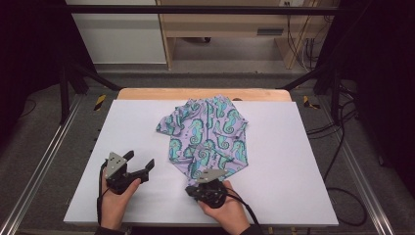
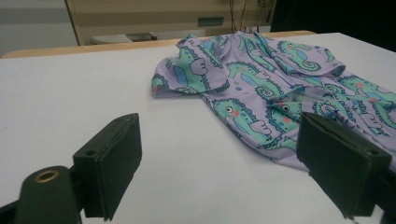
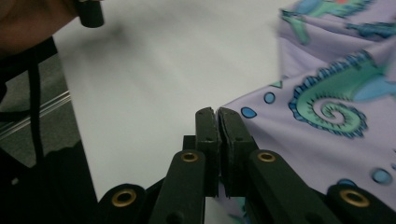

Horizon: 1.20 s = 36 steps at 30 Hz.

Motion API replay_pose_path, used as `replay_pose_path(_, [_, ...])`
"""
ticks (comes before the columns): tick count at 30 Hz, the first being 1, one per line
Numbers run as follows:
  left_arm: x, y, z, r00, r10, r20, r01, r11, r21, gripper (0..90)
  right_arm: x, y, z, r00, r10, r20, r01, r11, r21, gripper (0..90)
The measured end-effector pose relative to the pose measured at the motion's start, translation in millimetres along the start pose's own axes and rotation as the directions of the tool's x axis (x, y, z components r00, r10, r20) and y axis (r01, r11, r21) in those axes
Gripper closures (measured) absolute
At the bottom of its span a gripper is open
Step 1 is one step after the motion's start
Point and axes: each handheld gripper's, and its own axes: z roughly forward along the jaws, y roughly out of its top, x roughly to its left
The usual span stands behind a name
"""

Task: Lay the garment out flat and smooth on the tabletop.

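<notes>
i see the garment, a lilac piece printed with teal seahorses, lying crumpled on the white bench, right of centre and toward the far edge. my right hand-held gripper sits at the garment's near hem; in the right gripper view its jaws are pressed together at the edge of the fabric, and the cloth runs under them, so i read it as pinching the hem. my left hand-held gripper rests on the bare bench to the left of the garment, well apart from it, jaws spread wide with nothing between them; the left gripper view shows the cloth lying beyond them.
</notes>
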Motion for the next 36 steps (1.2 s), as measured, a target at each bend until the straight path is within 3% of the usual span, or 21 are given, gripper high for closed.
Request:
replay_pose_path(2, [-0.8, 1.0, -0.7, 1.0, 0.001, 0.006, -0.001, 1.0, 0.009, 15.7, 7.4, 5.5, 12.9, 0.9995, -0.011, -0.029, 0.011, 0.9999, 0.01, 86.8])
replay_pose_path(5, [-3.3, 2.2, -1.0, 0.9997, 0.002, 0.023, -0.003, 0.9995, 0.033, 17.2, 10.4, 8.7, 21.4, 0.9996, -0.019, -0.022, 0.019, 0.9997, 0.016, 80.4])
replay_pose_path(11, [-19.3, 4.0, 3.2, 0.996, 0.021, 0.087, -0.028, 0.9962, 0.082, 21.3, 5.5, 6.0, -3.9, 0.9997, -0.021, 0.01, 0.021, 0.9998, -0.007, 63.8])
replay_pose_path(15, [-40.3, 2.3, 8.1, 0.9877, 0.06, 0.144, -0.079, 0.9881, 0.132, 27.6, -10.5, 0.3, -30.1, 0.996, -0.009, 0.088, 0.013, 0.9992, -0.038, 57.5])
replay_pose_path(19, [-62.8, -3.3, 16.8, 0.9703, 0.074, 0.23, -0.124, 0.969, 0.213, 38.3, -30.7, -10.1, -51.7, 0.9898, 0.042, 0.136, -0.031, 0.9961, -0.083, 52.4])
replay_pose_path(24, [-76.5, -11.0, 33.7, 0.9574, 0.036, 0.286, -0.124, 0.9477, 0.294, 53.6, -50.3, -25.6, -76.8, 0.9793, 0.093, 0.18, -0.067, 0.9871, -0.145, 50.6])
replay_pose_path(26, [-82.3, -12.9, 40.5, 0.9461, 0.043, 0.321, -0.15, 0.936, 0.318, 61.6, -56.6, -31.8, -85.6, 0.9765, 0.097, 0.193, -0.067, 0.9857, -0.155, 49.8])
replay_pose_path(28, [-86.6, -13.2, 44.4, 0.9464, 0.049, 0.319, -0.158, 0.9323, 0.325, 66.6, -62.9, -38.2, -94.5, 0.9717, 0.11, 0.209, -0.072, 0.9808, -0.181, 49.6])
replay_pose_path(29, [-87.9, -13.1, 45.9, 0.9421, 0.043, 0.332, -0.158, 0.9313, 0.328, 70.7, -65.6, -41.0, -97.6, 0.9692, 0.115, 0.217, -0.072, 0.9776, -0.198, 49.6])
replay_pose_path(30, [-90.7, -13.1, 48.4, 0.9361, 0.048, 0.348, -0.173, 0.9254, 0.337, 72.1, -67.4, -43.3, -99.4, 0.9675, 0.121, 0.222, -0.075, 0.9756, -0.207, 49.6])
replay_pose_path(32, [-94.6, -13.3, 50.1, 0.9336, 0.09, 0.347, -0.22, 0.9085, 0.355, 79.4, -71.8, -49.1, -102.4, 0.9619, 0.136, 0.237, -0.082, 0.9711, -0.224, 49.6])
replay_pose_path(34, [-94.0, -12.5, 47.5, 0.9305, 0.077, 0.358, -0.21, 0.9123, 0.351, 88.8, -76.6, -54.9, -103.2, 0.9557, 0.149, 0.254, -0.089, 0.9686, -0.232, 49.6])
replay_pose_path(36, [-91.8, -11.1, 42.3, 0.9308, 0.077, 0.357, -0.209, 0.9137, 0.349, 89.7, -79.1, -59.2, -102.4, 0.9506, 0.158, 0.267, -0.096, 0.968, -0.232, 49.6])
